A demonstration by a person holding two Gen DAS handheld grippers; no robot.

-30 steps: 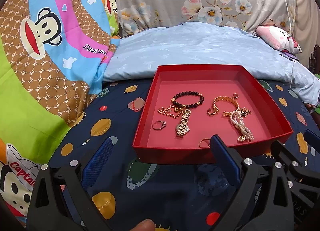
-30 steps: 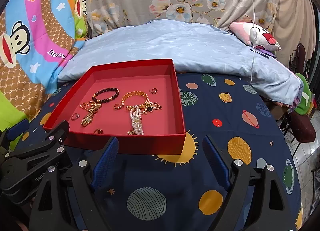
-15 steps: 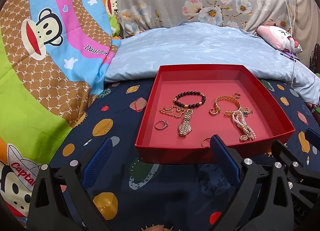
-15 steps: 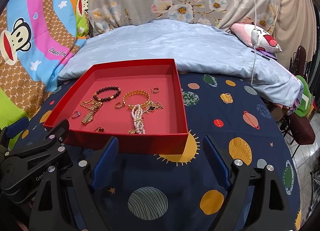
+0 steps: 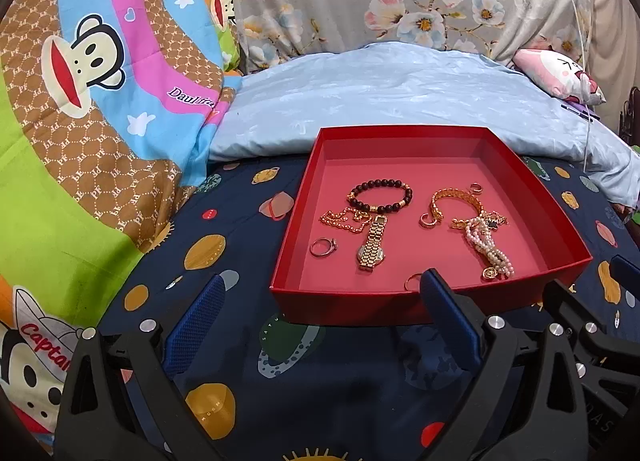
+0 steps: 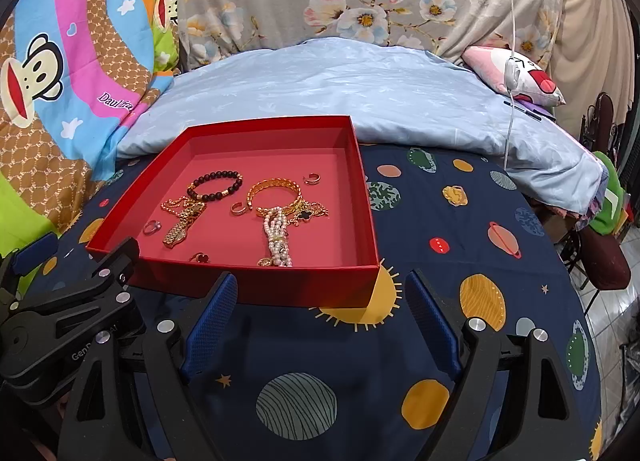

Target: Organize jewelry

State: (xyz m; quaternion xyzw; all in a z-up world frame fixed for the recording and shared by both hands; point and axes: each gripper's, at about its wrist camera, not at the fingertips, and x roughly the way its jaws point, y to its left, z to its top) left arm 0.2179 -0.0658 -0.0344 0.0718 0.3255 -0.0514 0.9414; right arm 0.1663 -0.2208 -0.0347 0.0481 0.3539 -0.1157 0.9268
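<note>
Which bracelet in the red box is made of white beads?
The pearl bracelet, lying near the front wall of the red box. The black bead bracelet is dark, and the gold chain bracelet has links, not beads.

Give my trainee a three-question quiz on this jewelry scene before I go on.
1. True or false: the watch lies inside the red tray.
2. Which lies nearest the tray's near wall? A) bead bracelet B) pearl strand C) gold bangle
3. Fill in: both the left gripper and the right gripper are ____ and hold nothing.

Key: 1 true; 2 B; 3 open.
</note>
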